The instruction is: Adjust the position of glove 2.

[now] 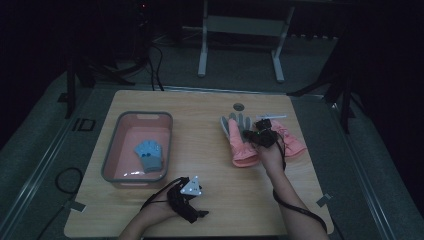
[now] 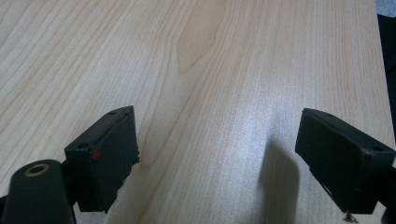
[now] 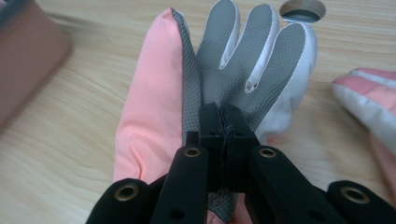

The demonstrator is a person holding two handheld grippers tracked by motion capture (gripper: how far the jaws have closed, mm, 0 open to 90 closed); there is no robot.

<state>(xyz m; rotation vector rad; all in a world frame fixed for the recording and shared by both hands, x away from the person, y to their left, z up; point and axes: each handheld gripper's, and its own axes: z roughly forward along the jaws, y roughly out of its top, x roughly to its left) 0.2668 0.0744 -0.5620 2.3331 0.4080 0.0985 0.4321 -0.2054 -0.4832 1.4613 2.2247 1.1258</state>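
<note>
Pale woodgrain table (image 1: 210, 165) | right gripper (image 3: 223, 122) jaws pinch pink-grey textured glove (image 3: 187, 93) | left gripper (image 2: 219, 154) jaws wide

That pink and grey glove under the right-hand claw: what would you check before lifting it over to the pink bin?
1. Right gripper shut on the pink and grey glove: ok, jaws closed with the grey palm fabric between them.
2. Grip deep enough to hold: cannot tell, only a fold of fabric shows in the jaws.
3. Second pink glove free of the lift: ok, it lies apart on the table.
4. Room in the pink bin: ok, only a blue glove lies inside.
5. Left gripper out of the way: ok, open over bare wood near the table's front edge.
</note>
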